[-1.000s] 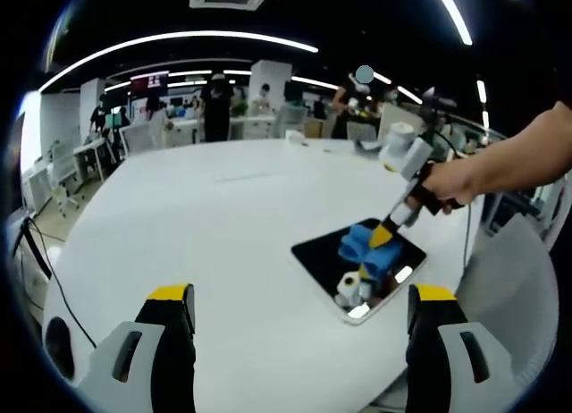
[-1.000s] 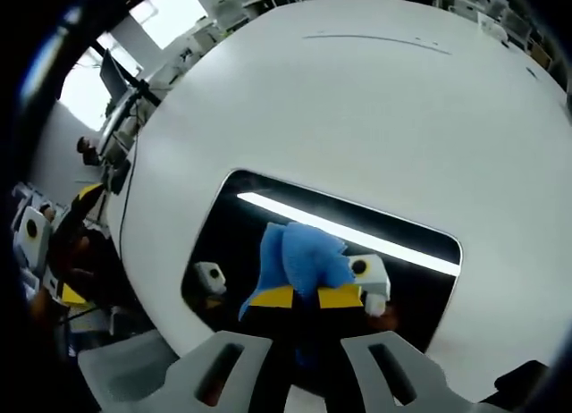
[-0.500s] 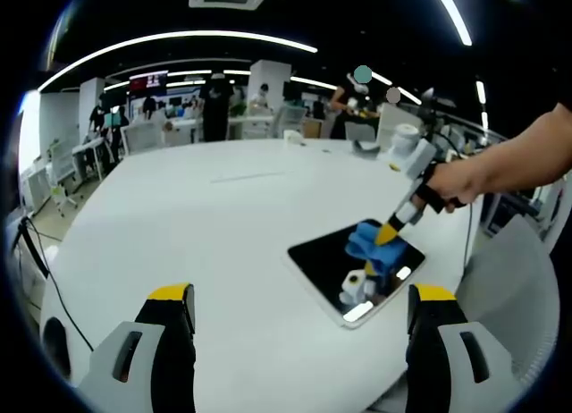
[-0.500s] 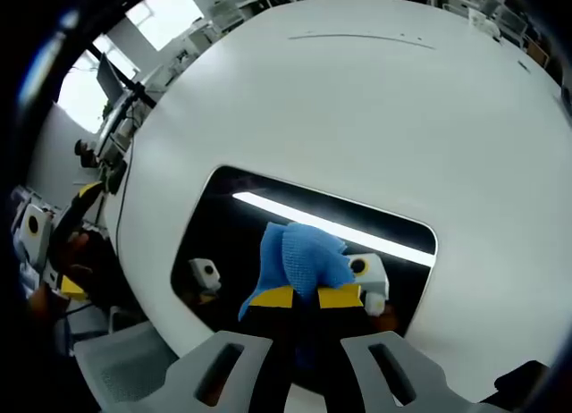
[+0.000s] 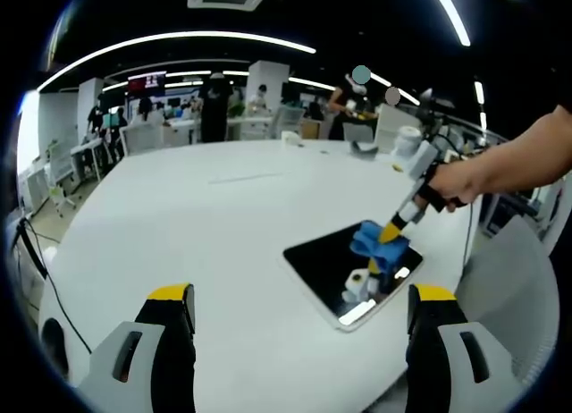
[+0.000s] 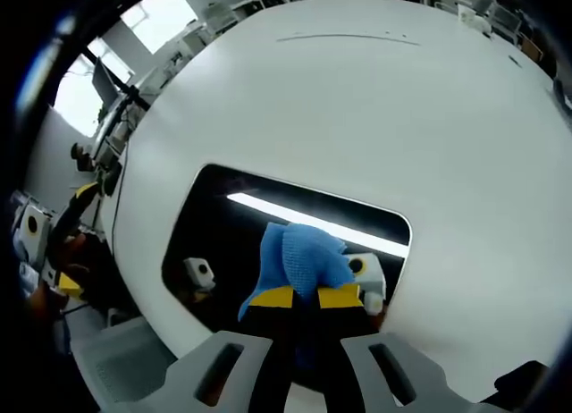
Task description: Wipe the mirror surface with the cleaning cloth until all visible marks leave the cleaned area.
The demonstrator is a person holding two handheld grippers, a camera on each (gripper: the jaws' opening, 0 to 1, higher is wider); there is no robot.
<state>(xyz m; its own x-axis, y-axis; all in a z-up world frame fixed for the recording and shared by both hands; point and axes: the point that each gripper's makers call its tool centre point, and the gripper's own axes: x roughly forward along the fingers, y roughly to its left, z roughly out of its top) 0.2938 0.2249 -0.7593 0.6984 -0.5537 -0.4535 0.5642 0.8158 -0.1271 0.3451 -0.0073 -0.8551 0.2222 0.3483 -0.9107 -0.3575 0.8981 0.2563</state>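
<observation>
Mirror point(image 6: 223, 225) under blue cloth point(image 6: 302, 259) clamped in right tongs point(image 6: 304, 297).

We see a large round white table point(image 5: 223, 216) across the middle of the left gripper view, long ceiling light strips point(image 5: 179, 39) arcing along the top, office desks point(image 5: 179, 127) and standing people point(image 5: 214, 105) at upper left, a bright window point(image 6: 165, 6) at the right gripper view's upper left

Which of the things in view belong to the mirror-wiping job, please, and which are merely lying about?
Job in hand:
mirror
blue cleaning cloth
right hand-held gripper, shut on the cloth

Just about:
round white table
office desks behind
left hand-held gripper, open
</observation>
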